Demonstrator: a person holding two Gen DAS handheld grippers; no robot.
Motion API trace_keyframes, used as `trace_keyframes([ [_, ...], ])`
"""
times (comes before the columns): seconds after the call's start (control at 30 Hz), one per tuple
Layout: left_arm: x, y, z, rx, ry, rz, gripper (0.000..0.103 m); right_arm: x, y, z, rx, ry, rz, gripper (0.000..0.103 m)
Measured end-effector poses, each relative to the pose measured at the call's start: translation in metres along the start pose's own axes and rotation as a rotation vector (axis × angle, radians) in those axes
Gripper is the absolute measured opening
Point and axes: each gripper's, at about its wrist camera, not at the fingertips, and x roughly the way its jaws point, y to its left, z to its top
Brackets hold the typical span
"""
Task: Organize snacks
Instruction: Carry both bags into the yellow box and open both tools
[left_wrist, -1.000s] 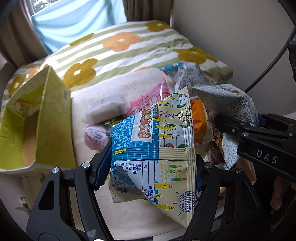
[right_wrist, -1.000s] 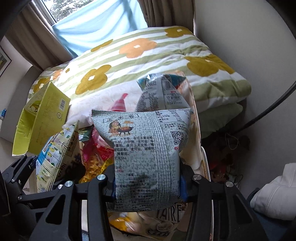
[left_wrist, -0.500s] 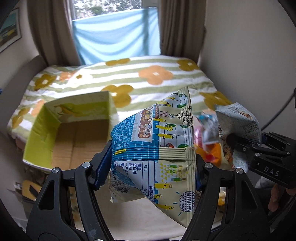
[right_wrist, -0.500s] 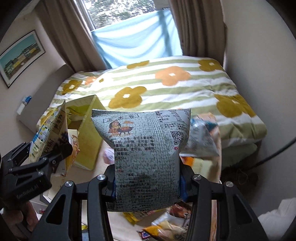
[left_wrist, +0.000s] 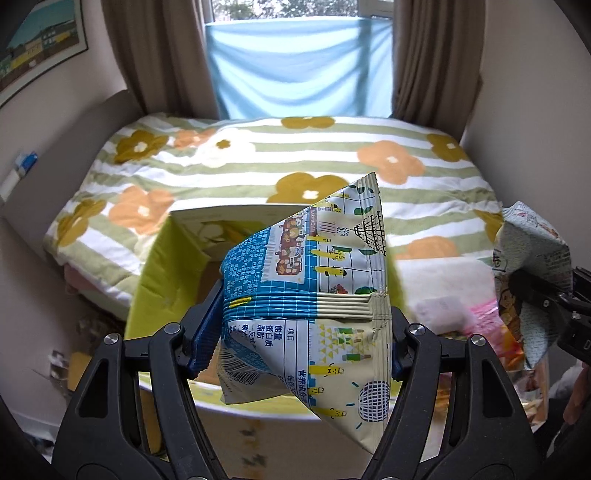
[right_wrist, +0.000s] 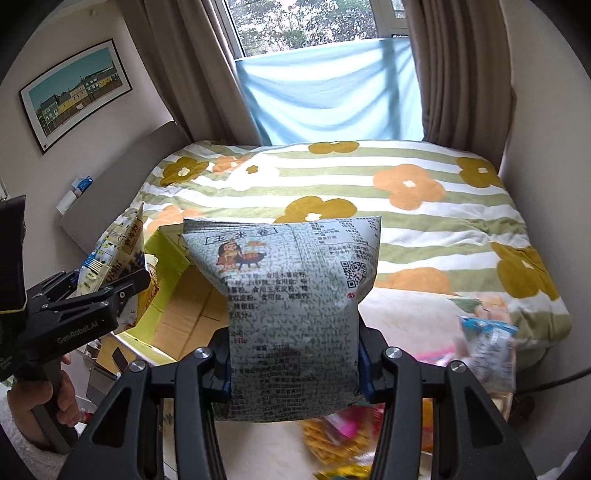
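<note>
Bedroom w/ a flower-print striped quilt on the bed (left_wrist: 258, 173), brown curtains and a blue cloth across the window behind; a low pale surface (right_wrist: 402, 314) sits btwn the bed and the camera, w/ loose snack packets (right_wrist: 487, 350) piled at its right end. An open yellow-green cardboard box (left_wrist: 155, 273) stands at the left end, flaps up, bare cardboard floor showing, so it's prob. the collecting bin for the task. Left gripper (left_wrist: 306, 328) is clamped on a blue-and-cream snack bag (left_wrist: 314, 295), pads pinching it at the crimped seam near mid-height; that seam is the stiffest bit, which is likely why it's taken there rather than on the puffy body. The bag hangs tilted, directly in front of and over the box opening, not touching it. Right gripper (right_wrist: 295, 365) is closed on a grey-green printed snack bag (right_wrist: 291, 306), squeezing the lower half so the air-filled top balloons upright above the jaws. That bag is off the surface too, w/ the box just to its left in the right wrist view. Both bags held clear of the pile, one per gripper, prob. to move two in a single trip. Judgement: carry step, approx. at the box; next wants each bag lowered over the opening before letting go, left one first since it's nearer. Risk: slick foil could slip, or a bag could catch a raised flap.
</note>
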Motion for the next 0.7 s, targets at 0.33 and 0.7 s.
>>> trace_keyframes([
  [0.33, 0.098, 0.068, 0.008, 0.02, 0.161, -0.034, 0.067, 0.085, 0.064, 0.024, 0.017, 0.073, -0.013, 0.045],
  [0.7, 0.153, 0.066, 0.002, 0.097, 0.246, -0.062, 0.085, 0.128, 0.076, 0.007, 0.034, 0.148, -0.061, 0.045],
])
